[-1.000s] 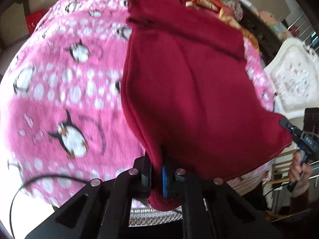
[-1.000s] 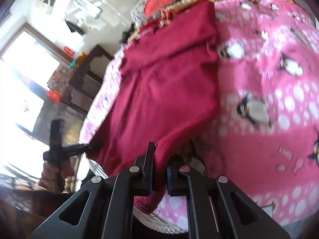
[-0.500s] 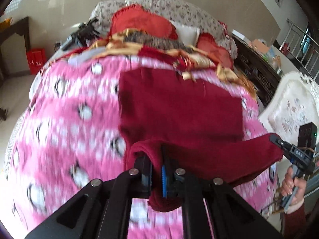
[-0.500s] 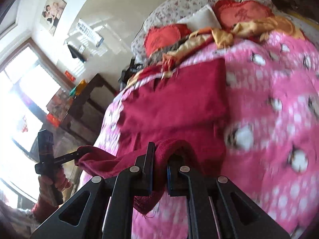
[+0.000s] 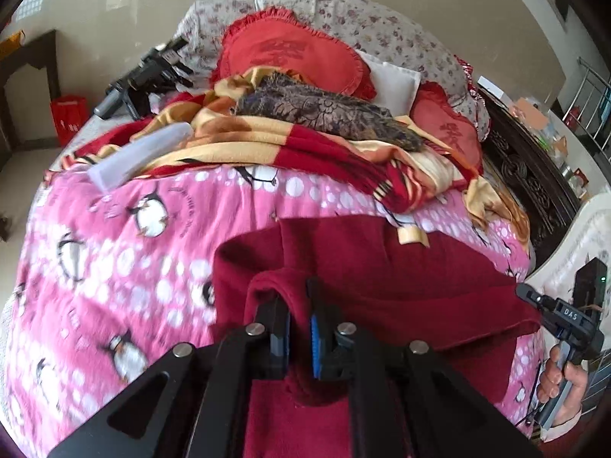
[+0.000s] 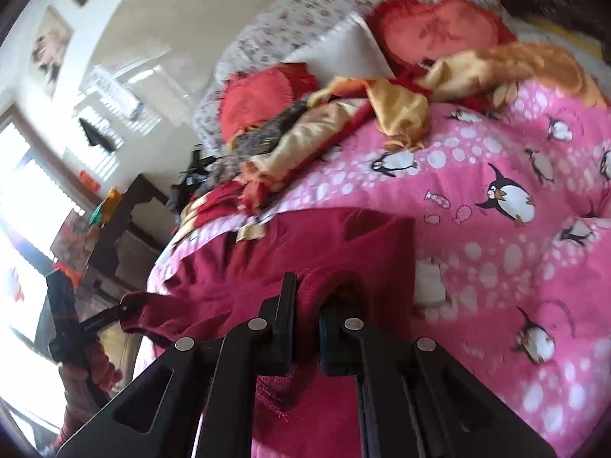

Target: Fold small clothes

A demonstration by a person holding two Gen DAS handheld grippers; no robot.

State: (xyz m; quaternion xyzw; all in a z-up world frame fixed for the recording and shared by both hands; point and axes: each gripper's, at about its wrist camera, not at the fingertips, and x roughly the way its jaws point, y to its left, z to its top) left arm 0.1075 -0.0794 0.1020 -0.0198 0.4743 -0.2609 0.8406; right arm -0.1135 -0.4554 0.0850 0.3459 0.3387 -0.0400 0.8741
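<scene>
Dark red fleece fills the lower middle of the left wrist view: the small garment [image 5: 382,267] lies partly on the pink penguin blanket [image 5: 114,248] spread over the bed, its near edge lifted and folded back toward the far part. The left gripper [image 5: 298,328] has that raised edge pinched between its fingers [image 5: 277,328], and its jaws have just been easing apart a little with the cloth still between them. At the right edge of this view, the right gripper [image 5: 529,297] grips the garment's other corner, a hand [image 5: 561,381] wrapped around its handle. Beyond the garment lie a red and yellow blanket [image 5: 305,145] and heart-shaped red cushions [image 5: 290,57] against the floral headboard. From the right wrist view, the right gripper [image 6: 307,305] is clenched on a fold of the same garment [image 6: 267,263], which drapes over its fingers [image 6: 284,305]. Far left, the left gripper [image 6: 120,311] holds the opposite corner taut above the blanket [image 6: 496,229].
</scene>
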